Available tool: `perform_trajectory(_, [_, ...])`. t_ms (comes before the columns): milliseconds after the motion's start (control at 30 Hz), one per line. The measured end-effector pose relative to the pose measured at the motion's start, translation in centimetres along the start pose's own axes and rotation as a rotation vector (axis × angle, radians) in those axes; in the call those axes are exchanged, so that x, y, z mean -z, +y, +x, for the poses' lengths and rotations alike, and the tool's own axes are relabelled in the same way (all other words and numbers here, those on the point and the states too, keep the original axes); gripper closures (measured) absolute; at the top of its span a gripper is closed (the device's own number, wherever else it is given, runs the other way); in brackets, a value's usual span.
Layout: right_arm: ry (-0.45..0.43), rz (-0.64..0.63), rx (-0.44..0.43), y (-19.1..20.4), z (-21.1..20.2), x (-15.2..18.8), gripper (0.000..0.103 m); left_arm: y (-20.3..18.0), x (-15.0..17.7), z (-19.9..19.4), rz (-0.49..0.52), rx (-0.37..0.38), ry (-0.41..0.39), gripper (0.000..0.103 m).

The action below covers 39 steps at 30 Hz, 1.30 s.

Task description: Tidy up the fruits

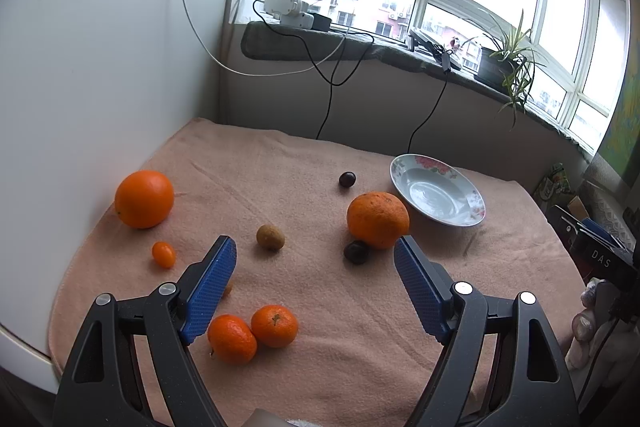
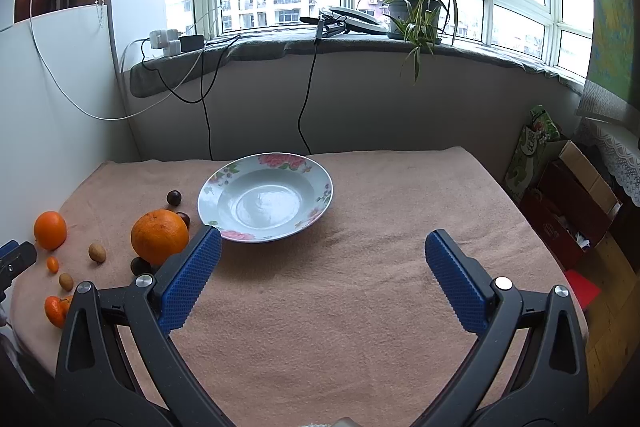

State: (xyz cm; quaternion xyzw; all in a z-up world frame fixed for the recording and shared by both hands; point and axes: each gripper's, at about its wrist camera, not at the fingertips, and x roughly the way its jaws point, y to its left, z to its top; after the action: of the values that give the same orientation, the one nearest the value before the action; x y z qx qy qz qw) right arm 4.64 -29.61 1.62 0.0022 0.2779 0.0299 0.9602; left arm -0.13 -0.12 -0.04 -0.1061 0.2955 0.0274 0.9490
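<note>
Plainly, both the left gripper (image 1: pixel 315 247) and right gripper (image 2: pixel 323 241) are hovering wide and empty while the firm, rollable big orange (image 1: pixel 377 219) is sitting beside the plate (image 1: pixel 466 221), best pinched across its middle.

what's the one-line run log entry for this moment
stage: start, no fruit moved | left gripper: open, empty, over fruits | right gripper: open, empty, near plate | plate: empty | big orange: on cloth beside plate

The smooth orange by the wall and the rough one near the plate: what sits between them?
A small brown fruit on the towel, in the left wrist view.
</note>
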Motion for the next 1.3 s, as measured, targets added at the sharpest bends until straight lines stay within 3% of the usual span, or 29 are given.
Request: perform_trajectory(1300, [0.013,-0.007,-0.004,0.32,0.52,0.48,0.0,0.41,0.39,0.27,-0.015,-0.001,0.008,0.022])
